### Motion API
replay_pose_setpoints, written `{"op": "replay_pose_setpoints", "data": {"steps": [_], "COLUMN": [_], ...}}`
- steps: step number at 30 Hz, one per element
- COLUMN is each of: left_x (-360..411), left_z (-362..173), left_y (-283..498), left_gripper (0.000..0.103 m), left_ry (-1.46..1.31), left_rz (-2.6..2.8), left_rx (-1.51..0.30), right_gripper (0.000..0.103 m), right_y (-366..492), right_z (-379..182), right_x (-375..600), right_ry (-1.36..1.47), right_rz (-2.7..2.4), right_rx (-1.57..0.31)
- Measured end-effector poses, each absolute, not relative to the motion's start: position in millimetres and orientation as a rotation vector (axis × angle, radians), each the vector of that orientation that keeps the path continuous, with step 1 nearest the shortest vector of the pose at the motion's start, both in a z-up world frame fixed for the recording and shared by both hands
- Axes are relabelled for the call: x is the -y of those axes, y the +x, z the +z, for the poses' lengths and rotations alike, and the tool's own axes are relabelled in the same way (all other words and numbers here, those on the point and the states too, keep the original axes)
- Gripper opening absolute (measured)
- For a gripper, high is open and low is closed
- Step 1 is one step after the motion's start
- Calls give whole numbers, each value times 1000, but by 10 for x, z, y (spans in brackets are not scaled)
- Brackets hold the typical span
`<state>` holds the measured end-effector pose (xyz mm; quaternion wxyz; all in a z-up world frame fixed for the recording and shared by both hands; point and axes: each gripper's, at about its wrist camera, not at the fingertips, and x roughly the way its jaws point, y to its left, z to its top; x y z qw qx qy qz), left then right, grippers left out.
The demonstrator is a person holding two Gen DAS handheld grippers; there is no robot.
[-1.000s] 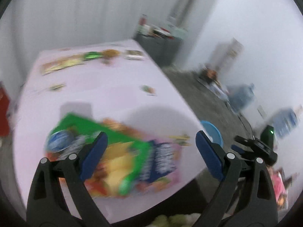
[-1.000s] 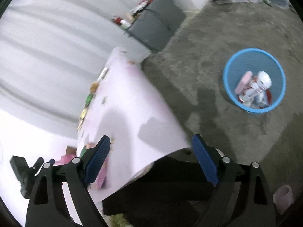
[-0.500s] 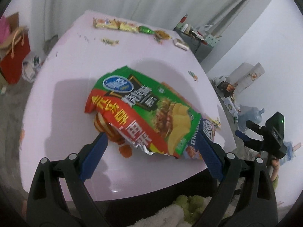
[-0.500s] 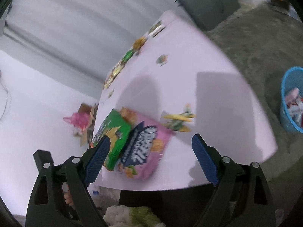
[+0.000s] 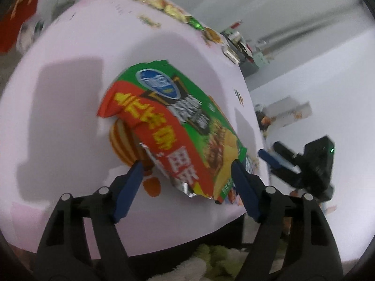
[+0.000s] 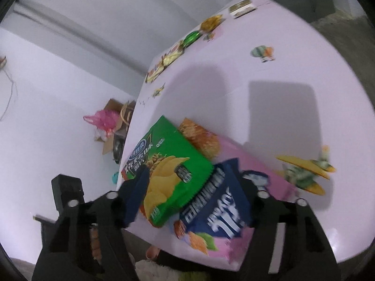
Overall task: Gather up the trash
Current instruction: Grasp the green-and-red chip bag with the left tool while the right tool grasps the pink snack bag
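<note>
Chips bag (image 5: 187, 126), the green and red one, is lying flat near the front edge of the pink bench (image 5: 58, 93), stacked partly over a pink snack bag (image 6: 234, 201) and another orange wrapper underneath. Its long axis runs diagonally: logo end points away toward the far side of the bench, torn foil end points back at the left claw (image 5: 187, 178). That claw is spread wide with the torn end sitting between the fingers, not pinched yet. Right claw (image 6: 194, 192) is also wide apart, hovering over the green bag and the pink bag, gripping nothing. So I'd say this is the reach-in step. Next move probably needs the left claw to drop a bit lower and close across the crinkly torn end, ideally without dragging the bags below along.
</note>
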<state>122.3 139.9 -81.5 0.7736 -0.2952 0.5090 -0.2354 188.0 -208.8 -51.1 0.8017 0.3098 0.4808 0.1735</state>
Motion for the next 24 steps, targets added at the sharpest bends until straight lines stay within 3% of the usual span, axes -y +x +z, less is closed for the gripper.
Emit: {"op": "replay_pose_setpoints", "data": {"steps": [7, 10, 20, 24], "left_x": [-1572, -1582, -1407, -1227], "left_z": [-1117, -1120, -886, -932], "left_y": [1294, 1303, 1284, 1346], "left_gripper": [69, 68, 67, 57], "left_ry": [-824, -880, -934, -899], "left_rz": [-507, -544, -720, -708], "left_rx": [-1149, -1120, -992, -1037], "right_gripper": [34, 29, 26, 26], "right_y": [2115, 2123, 2112, 2106], "right_z": [-805, -922, -967, -980], "right_x": [1679, 1613, 1653, 1658], "right_ry": [535, 533, 557, 563], "right_rz": [376, 384, 396, 401], "right_rx": [-1134, -1167, -1168, -1165]}}
